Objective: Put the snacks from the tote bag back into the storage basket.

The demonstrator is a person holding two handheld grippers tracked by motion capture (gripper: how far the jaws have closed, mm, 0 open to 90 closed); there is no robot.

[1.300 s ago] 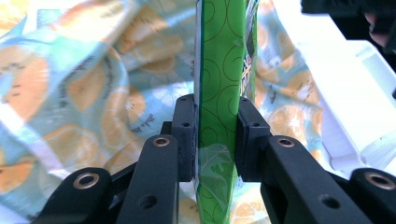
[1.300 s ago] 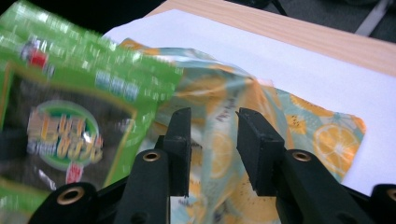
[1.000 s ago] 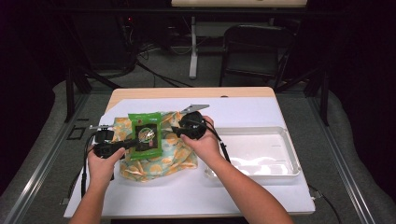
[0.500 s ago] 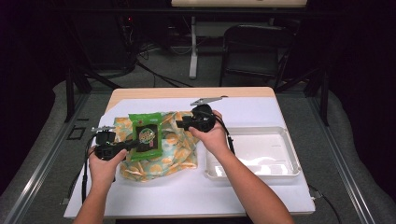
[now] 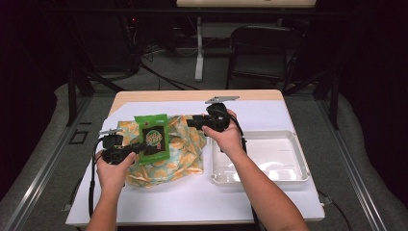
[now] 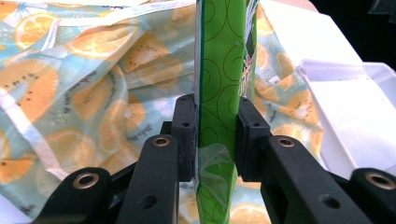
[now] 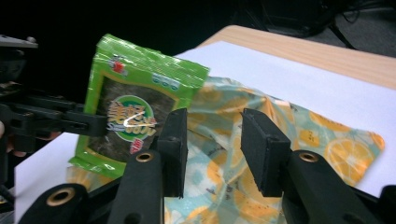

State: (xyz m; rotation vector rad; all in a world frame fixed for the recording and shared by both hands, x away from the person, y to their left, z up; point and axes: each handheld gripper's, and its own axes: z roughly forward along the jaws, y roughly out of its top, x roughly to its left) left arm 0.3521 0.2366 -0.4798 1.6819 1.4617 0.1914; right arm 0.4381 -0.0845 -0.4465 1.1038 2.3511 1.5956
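A green snack packet with a round label stands upright over a fabric bag printed with orange slices. My left gripper is shut on the packet's edge. In the left gripper view both pads press the thin green packet between them, with my left gripper over the bag. My right gripper hovers open to the packet's right, above the bag's far side. In the right gripper view nothing lies between the jaws of my right gripper. The packet and the left gripper show beyond it.
A white plastic tray lies to the right of the bag on the white table cover, also seen as a tray in the left gripper view. A wooden table edge runs along the back. Chairs and cables stand on the dark floor beyond.
My right gripper has drawn away from the packet, moving right and toward the back of the table. The left gripper and the packet have stayed in place.
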